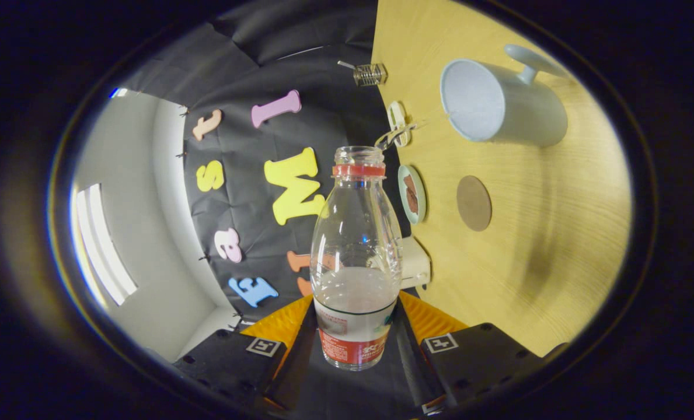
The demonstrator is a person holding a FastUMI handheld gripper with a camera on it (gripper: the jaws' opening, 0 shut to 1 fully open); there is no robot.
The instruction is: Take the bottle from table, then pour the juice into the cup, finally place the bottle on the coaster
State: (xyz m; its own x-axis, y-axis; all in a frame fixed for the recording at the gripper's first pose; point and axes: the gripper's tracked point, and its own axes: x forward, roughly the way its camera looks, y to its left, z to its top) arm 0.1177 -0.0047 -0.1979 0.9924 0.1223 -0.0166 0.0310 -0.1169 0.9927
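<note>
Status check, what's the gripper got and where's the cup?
Gripper shut on bottle, cap off, tipped sideways. Cup on table, beyond bottle mouth. Coaster bare, path open.

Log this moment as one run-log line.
tongs: shut on bottle | view rolled sideways | bottle: uncapped, part full | cup: on table, beyond bottle | coaster: bare

Light wood-grain table (533, 245), seen tilted w/ the view rolled sideways. On it: a pale blue-grey cup (501, 102) w/ handle, a round brown coaster (474, 203) near the table's middle, and a small round green-rimmed dish (412, 193) by the edge next to the coaster. Also at that edge: a white scissor-like item (398, 123), a small clear ribbed jar (370, 74) and a white boxy object (415, 263), partly hidden.
</note>
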